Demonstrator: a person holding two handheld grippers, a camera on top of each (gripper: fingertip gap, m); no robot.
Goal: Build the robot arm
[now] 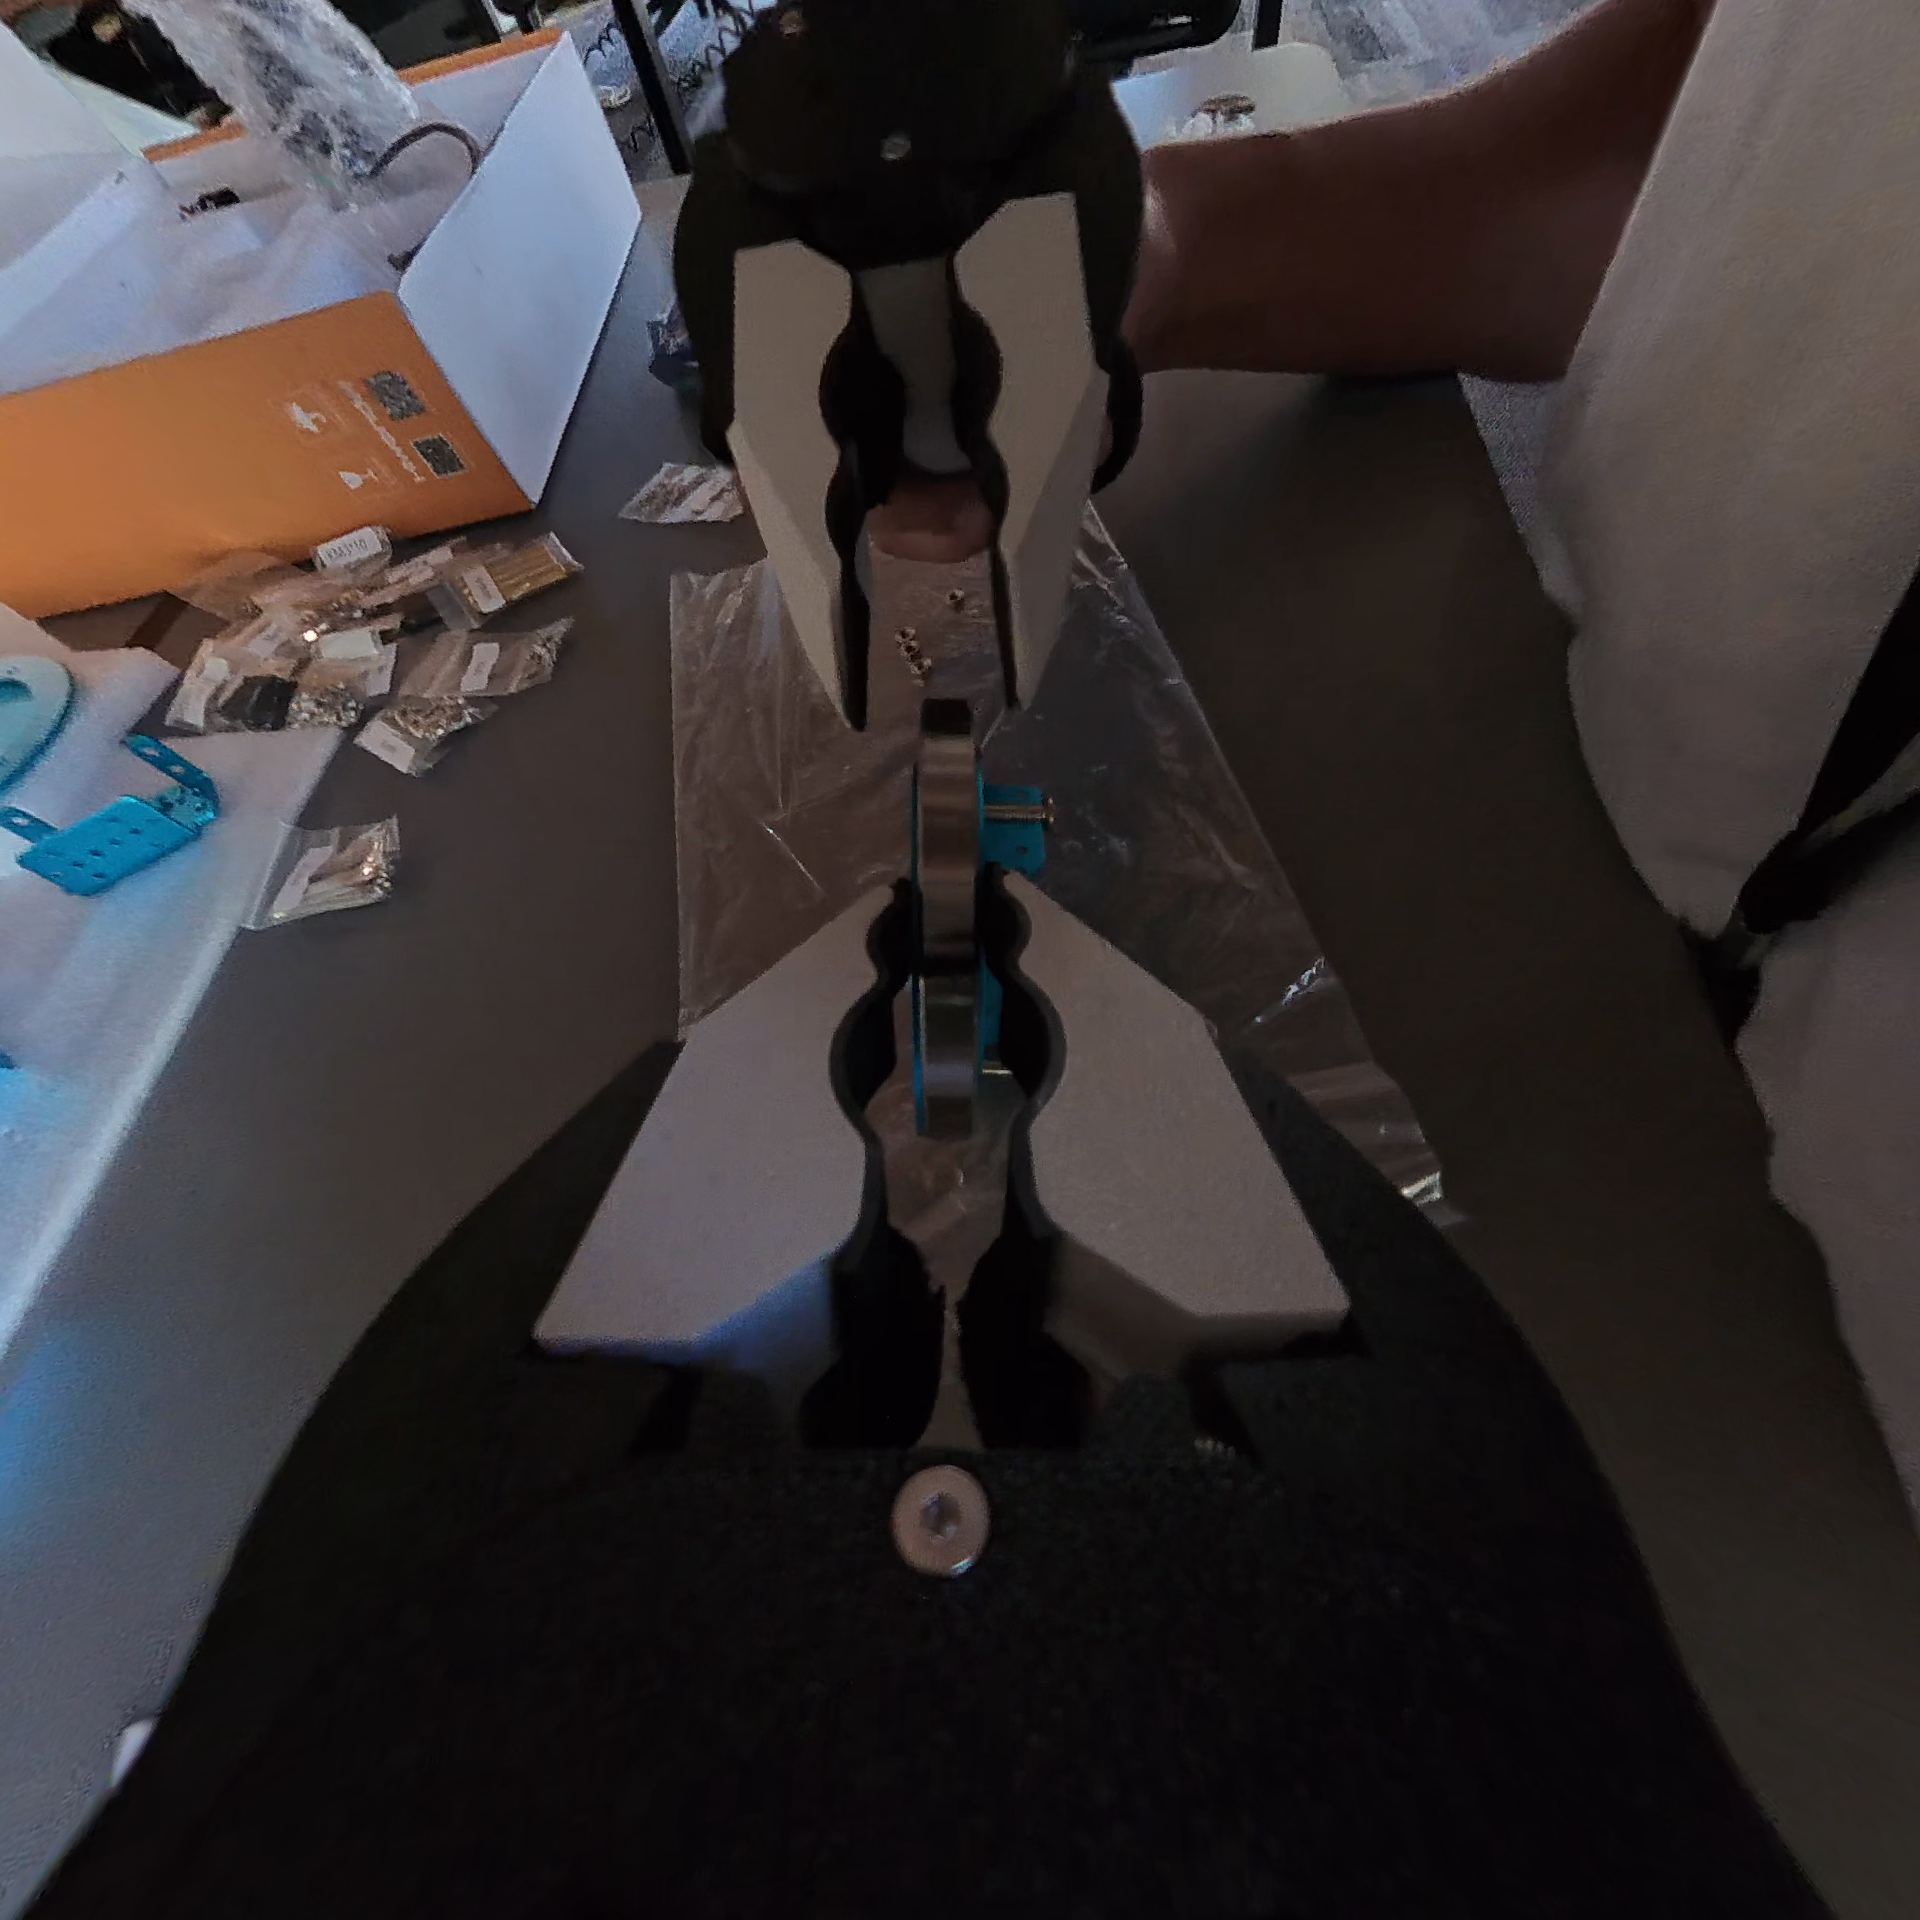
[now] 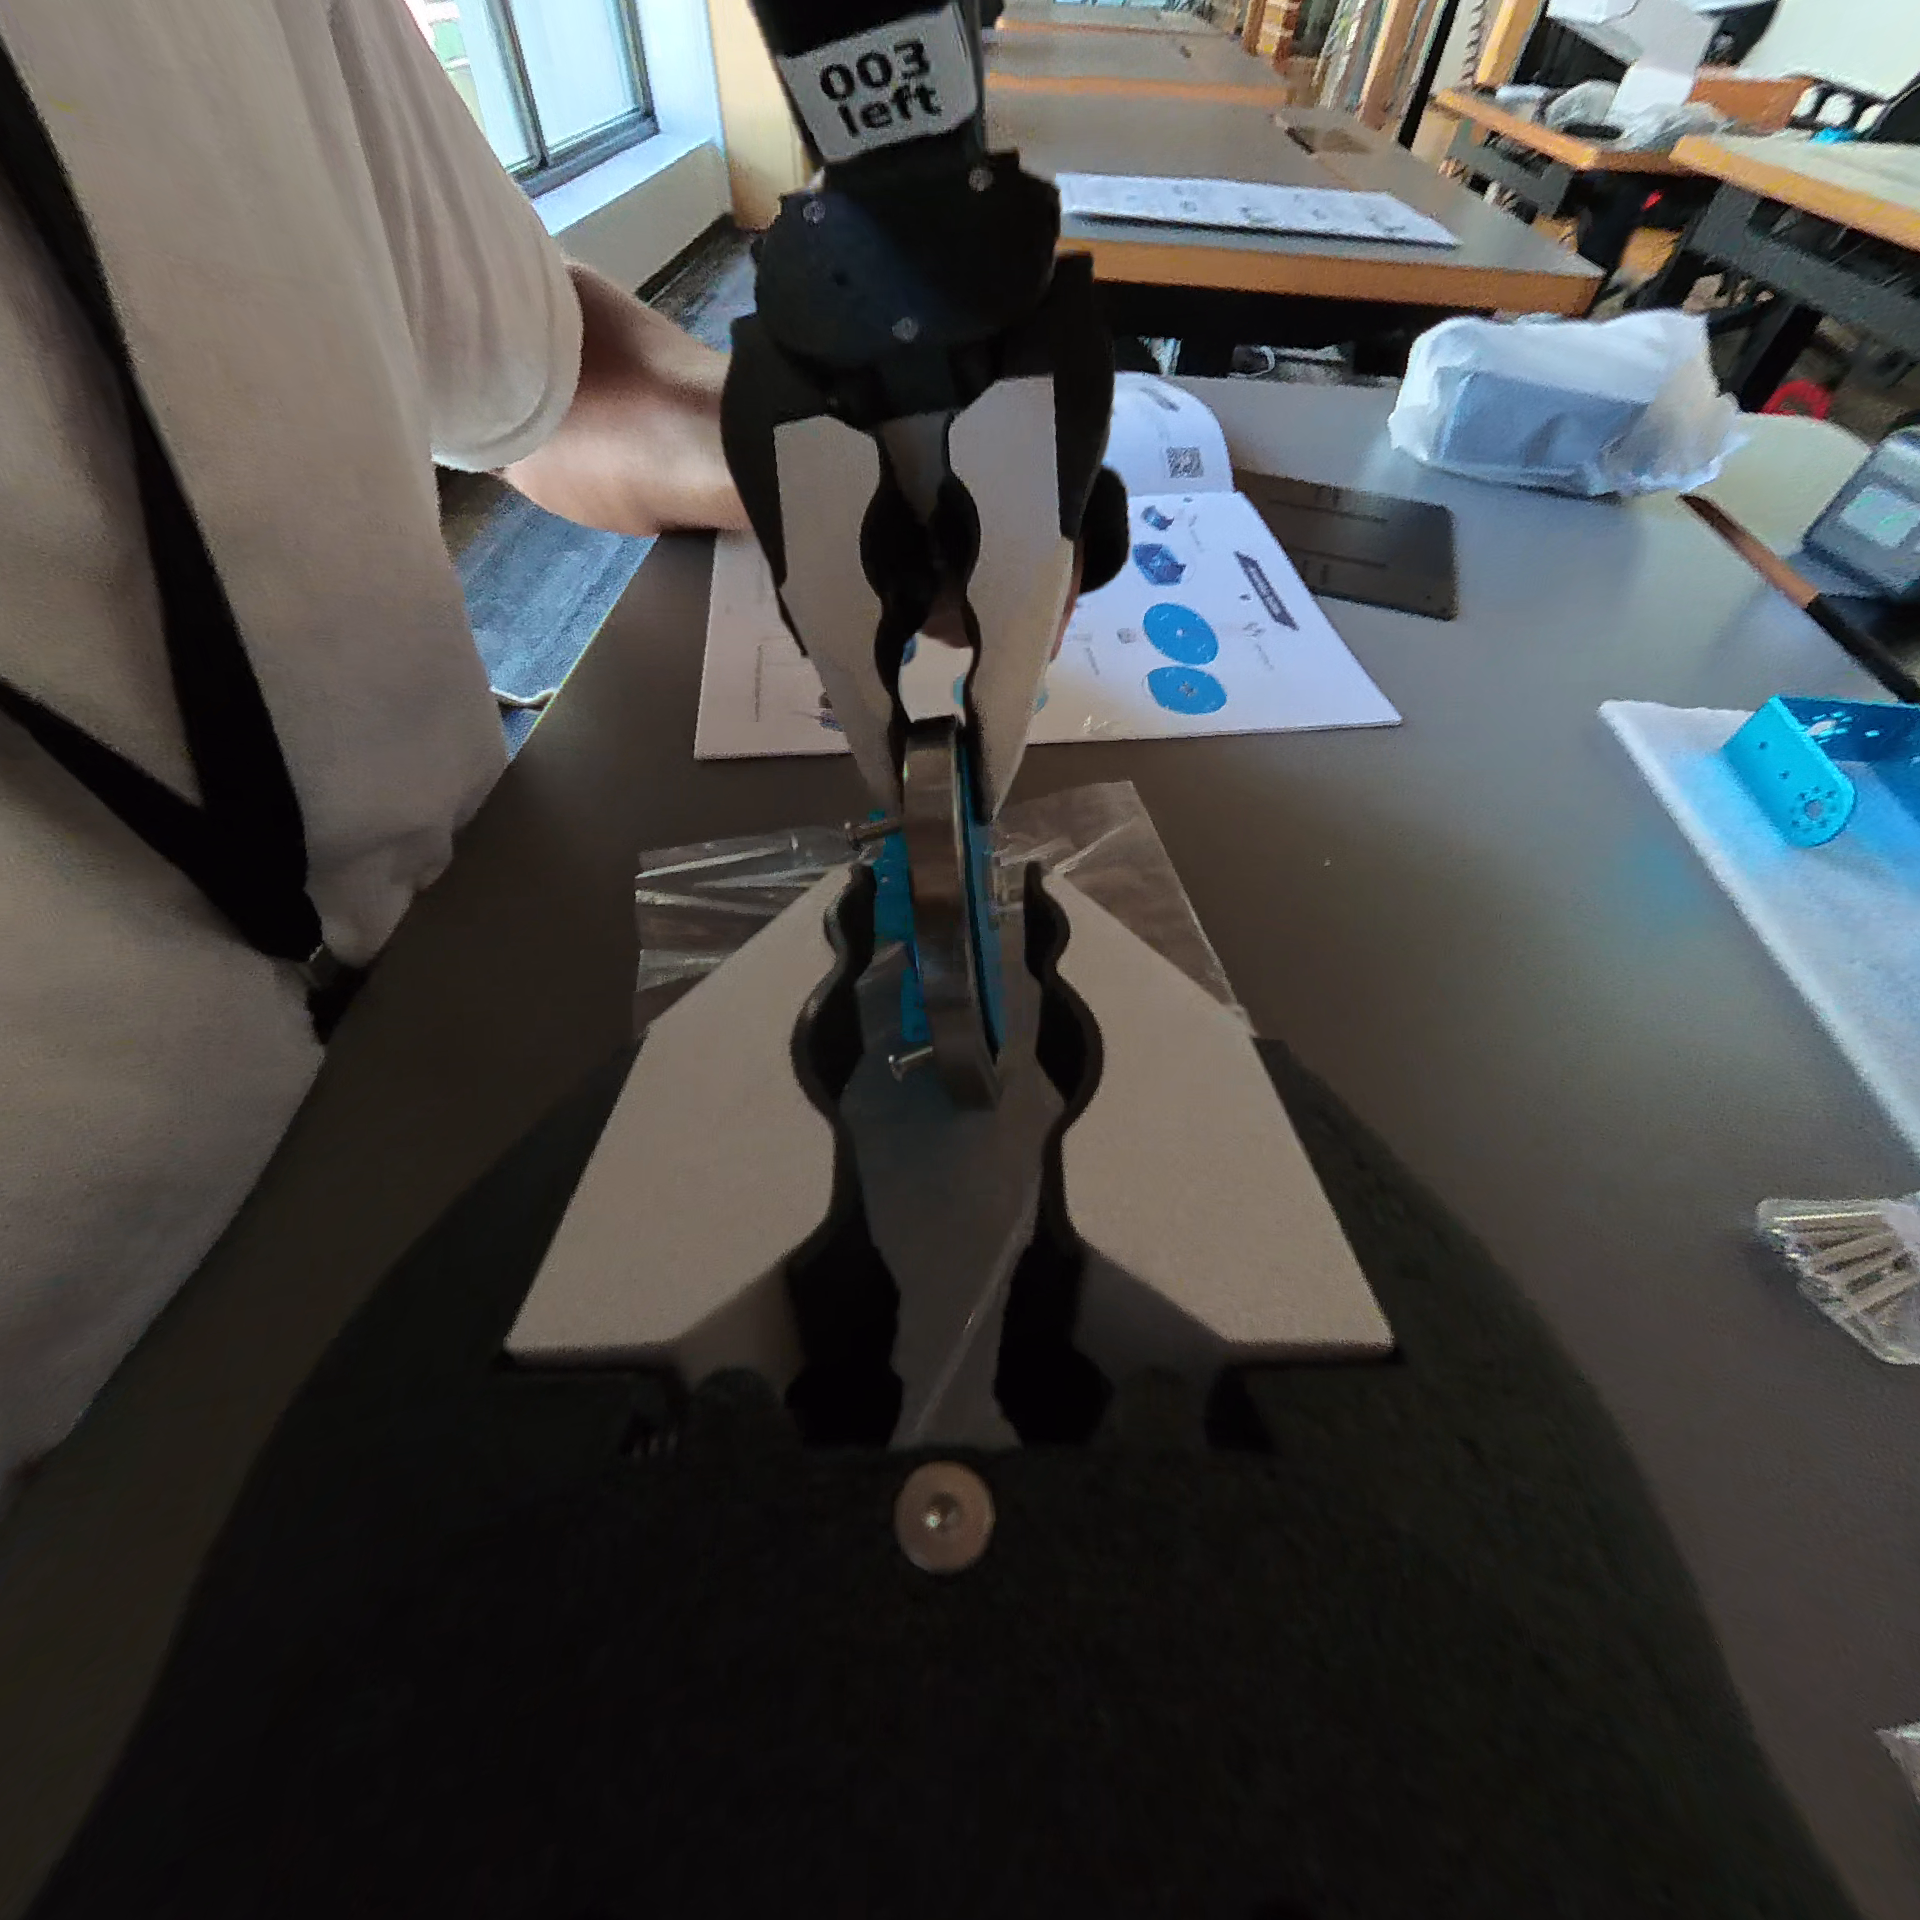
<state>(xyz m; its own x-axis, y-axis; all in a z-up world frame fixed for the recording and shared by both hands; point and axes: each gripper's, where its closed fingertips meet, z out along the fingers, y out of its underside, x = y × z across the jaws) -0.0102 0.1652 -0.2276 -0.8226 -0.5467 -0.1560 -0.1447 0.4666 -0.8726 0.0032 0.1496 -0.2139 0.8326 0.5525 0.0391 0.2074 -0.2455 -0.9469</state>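
Observation:
A silver metal disc point(image 1: 945, 831) with a blue plate on one face and a small blue bracket point(image 1: 1006, 836) with screws is held edge-on above a clear plastic bag point(image 1: 769, 748) on the dark table. My left gripper point(image 1: 940, 894) is shut on the disc's near end. In the right wrist view it point(image 2: 940, 790) clamps the far end of the disc point(image 2: 935, 935). My right gripper point(image 2: 945, 883) straddles the disc with its jaws part open and small gaps on both sides. In the left wrist view its tips point(image 1: 935, 712) sit at the disc's far end.
An orange and white box point(image 1: 260, 416), several small hardware bags point(image 1: 416, 644) and a blue bracket point(image 1: 104, 831) lie left. An instruction sheet point(image 2: 1195, 644), a black plate point(image 2: 1361, 551), another blue bracket point(image 2: 1808, 779) on white foam and a bag of screws point(image 2: 1849, 1278) lie right. A person's arm point(image 1: 1351, 260) is close. Less than 4 cm separates the two grippers' tips.

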